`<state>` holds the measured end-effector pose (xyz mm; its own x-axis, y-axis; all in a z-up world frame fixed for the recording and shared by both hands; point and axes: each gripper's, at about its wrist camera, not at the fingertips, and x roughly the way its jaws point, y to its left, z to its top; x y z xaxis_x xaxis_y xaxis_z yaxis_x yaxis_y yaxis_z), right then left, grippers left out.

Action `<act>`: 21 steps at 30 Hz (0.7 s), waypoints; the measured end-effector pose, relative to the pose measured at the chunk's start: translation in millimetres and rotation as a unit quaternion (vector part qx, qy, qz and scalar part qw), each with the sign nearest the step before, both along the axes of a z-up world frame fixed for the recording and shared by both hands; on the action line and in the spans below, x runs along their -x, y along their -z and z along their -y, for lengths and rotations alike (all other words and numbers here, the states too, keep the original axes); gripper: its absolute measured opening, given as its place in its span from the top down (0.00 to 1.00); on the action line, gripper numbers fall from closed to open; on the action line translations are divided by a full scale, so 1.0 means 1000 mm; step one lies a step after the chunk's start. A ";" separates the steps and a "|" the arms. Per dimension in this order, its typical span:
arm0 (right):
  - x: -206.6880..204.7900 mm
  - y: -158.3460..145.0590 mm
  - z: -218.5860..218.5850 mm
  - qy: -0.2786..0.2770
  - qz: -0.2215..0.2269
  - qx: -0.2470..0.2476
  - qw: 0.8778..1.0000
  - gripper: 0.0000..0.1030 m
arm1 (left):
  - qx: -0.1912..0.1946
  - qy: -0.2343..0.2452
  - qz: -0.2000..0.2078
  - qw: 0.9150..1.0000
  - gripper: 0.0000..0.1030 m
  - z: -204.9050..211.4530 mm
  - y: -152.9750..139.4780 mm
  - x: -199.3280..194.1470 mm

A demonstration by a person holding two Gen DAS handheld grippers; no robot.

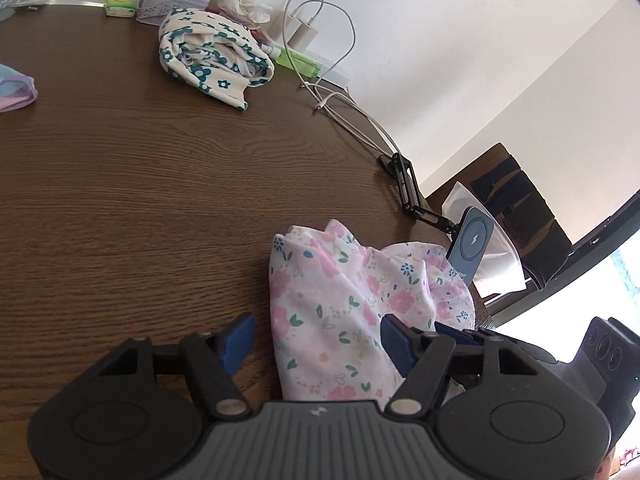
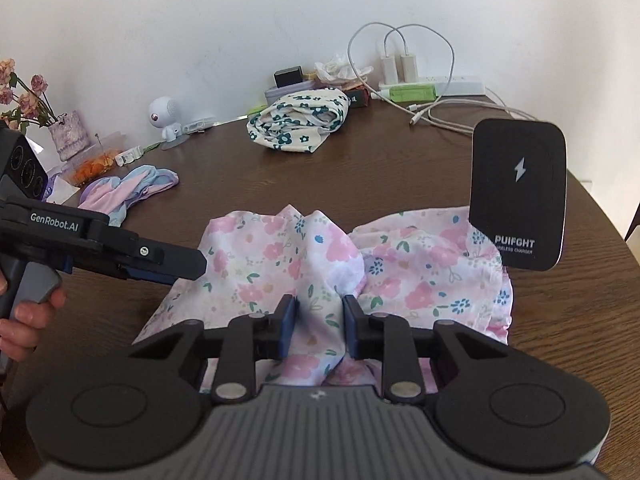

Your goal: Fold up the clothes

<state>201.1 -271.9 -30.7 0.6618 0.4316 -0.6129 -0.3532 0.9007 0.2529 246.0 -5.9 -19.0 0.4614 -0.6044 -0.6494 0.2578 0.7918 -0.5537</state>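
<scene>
Pink floral garment (image 2: 320, 256) bunched on the near part of the brown wooden table (image 1: 120, 200). Right gripper (image 2: 319, 330): jaws narrowed, a ridge of the pink cloth between the blue pads (image 2: 289, 332); whether they pinch it tight cannot be told. Left gripper (image 1: 316, 344): jaws spread wide, the garment's edge lying between them; in the right wrist view its side (image 2: 192, 265) reads "GenRobot.AI", and a hand (image 2: 24, 320) grips its handle. A black charger pad (image 2: 519, 194) on a stand arm, marked with a lightning bolt and "PUIFGHT WIRELESS CHARGER", stands over the garment's right edge. Farther back: a cream garment with dark green flowers (image 2: 298, 120), crumpled; a pastel cloth (image 2: 132, 190) to the left; white cables (image 2: 400, 60) and a power strip (image 2: 452, 84) by the wall.
</scene>
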 end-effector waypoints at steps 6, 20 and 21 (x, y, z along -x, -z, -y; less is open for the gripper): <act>-0.004 0.008 0.017 0.003 -0.017 -0.049 0.999 0.79 | 0.026 0.002 -0.024 0.999 0.64 0.004 0.008 -0.006; 0.012 -0.011 0.020 -0.026 0.046 -0.087 0.995 0.48 | 0.064 -0.063 -0.035 0.995 0.89 -0.020 -0.011 0.025; 0.022 -0.015 0.012 -0.039 0.064 -0.065 0.995 0.43 | 0.063 -0.069 -0.035 0.995 0.89 -0.022 -0.014 0.027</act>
<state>179.0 -284.0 -16.0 0.6918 0.5554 -0.4614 -0.4579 0.8315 0.3144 218.9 16.1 -5.0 0.5021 -0.6166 -0.6064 0.1085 0.7405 -0.6632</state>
